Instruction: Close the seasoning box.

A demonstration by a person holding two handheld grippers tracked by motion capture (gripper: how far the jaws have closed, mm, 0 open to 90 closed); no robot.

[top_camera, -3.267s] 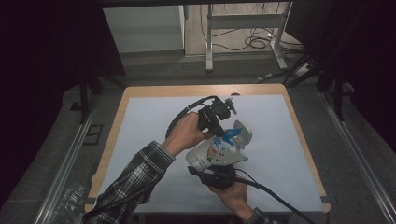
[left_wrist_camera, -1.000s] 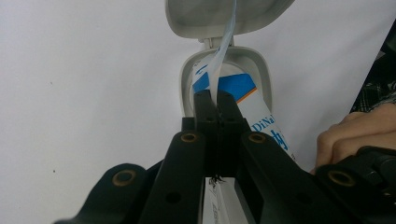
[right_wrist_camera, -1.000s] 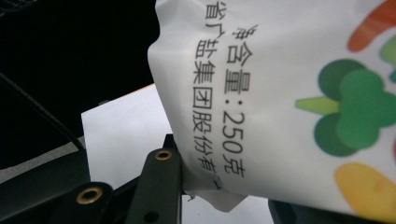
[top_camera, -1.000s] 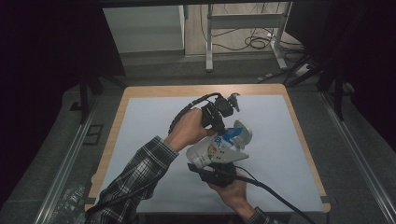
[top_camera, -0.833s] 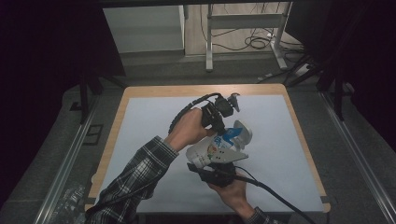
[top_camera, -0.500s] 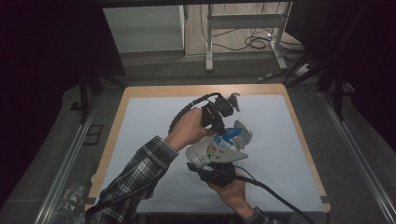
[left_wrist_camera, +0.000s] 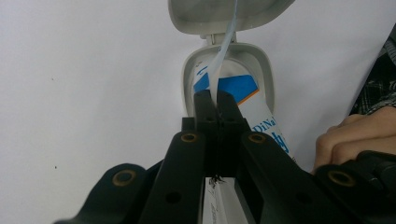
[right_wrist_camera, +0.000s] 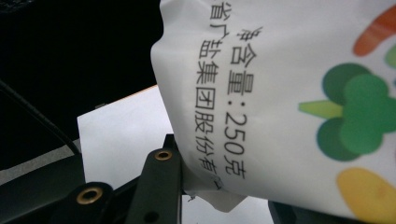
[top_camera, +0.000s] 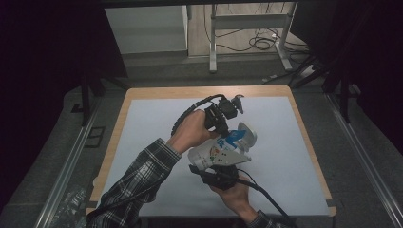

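A white salt pack with blue and coloured print is held tilted above the table. In the right gripper view its printed side sits between my right gripper's jaws, which are shut on the pack's lower end. From above, that right gripper is under the pack. The pack's grey flip lid stands open over the spout rim. A thin pale seal strip runs out of the spout. My left gripper is shut on this strip, and from above it is at the pack's top end.
The white mat covers a wooden table. The person's plaid sleeve crosses the table's front left. Black cables trail from both grippers. Metal desk legs and floor cables lie beyond the far edge.
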